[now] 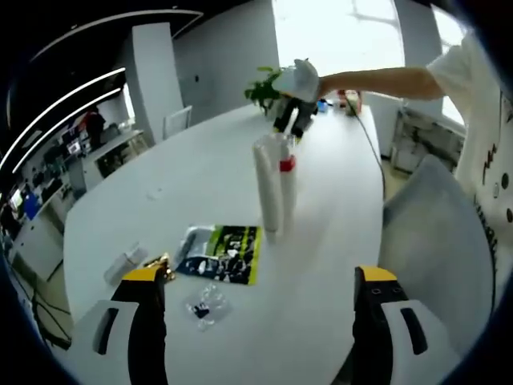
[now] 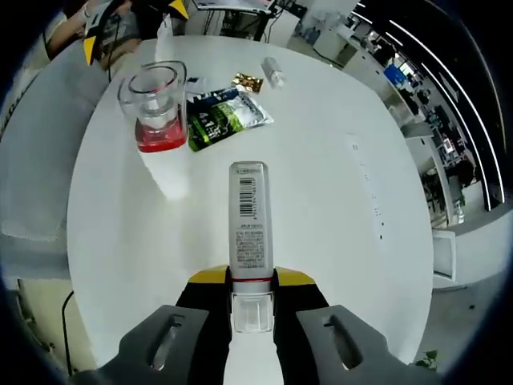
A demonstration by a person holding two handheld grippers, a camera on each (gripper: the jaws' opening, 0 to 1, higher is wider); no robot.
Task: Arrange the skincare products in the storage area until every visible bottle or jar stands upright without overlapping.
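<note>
On the white surface, two tubes are seen upright and touching, a white tube clamped by its cap in the right hand-held gripper and a red-collared tube beside it, while the left hand-held gripper is held wide near a green sachet.

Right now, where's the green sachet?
In the left gripper view the green sachet lies flat on the white table, left of the upright tubes and just beyond the left gripper.
</note>
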